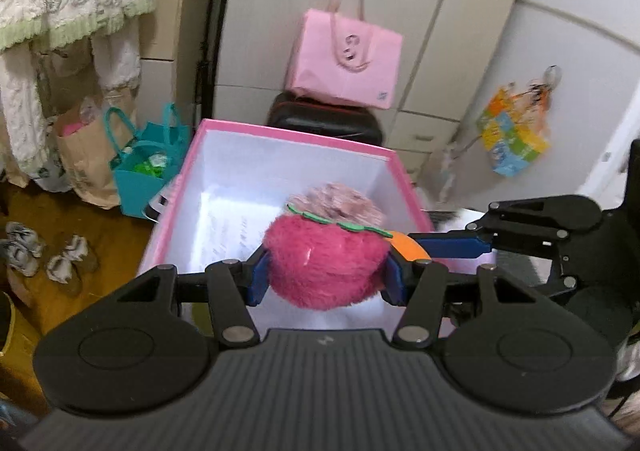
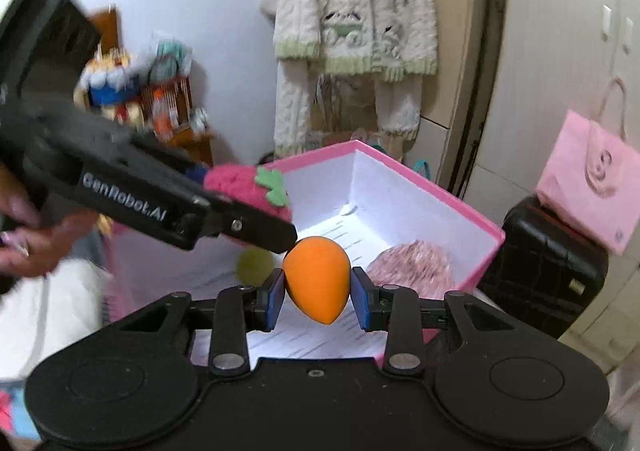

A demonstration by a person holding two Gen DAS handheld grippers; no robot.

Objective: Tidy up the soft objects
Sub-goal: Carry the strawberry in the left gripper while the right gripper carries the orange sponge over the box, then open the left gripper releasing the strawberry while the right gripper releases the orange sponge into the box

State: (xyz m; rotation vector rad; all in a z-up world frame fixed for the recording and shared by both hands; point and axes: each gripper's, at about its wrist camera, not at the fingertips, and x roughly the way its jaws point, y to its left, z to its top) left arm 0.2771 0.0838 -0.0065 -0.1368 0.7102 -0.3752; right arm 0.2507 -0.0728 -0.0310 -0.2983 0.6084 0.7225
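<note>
Over the open pink box (image 1: 208,155), left tongs (image 1: 326,275) pinch a fluffy strawberry plush (image 1: 324,267) at its belly, right tongs (image 2: 318,293) squeeze an orange foam egg (image 2: 316,283) at its widest part; both likely light, squashy, non-fragile.

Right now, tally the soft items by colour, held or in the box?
Pink/magenta: 2, the strawberry plush in the left claw, and the fuzzy pom in the box
Orange: 1, the egg-shaped sponge in the right claw
Yellow-green: 1, the ball
Total: 4
</note>
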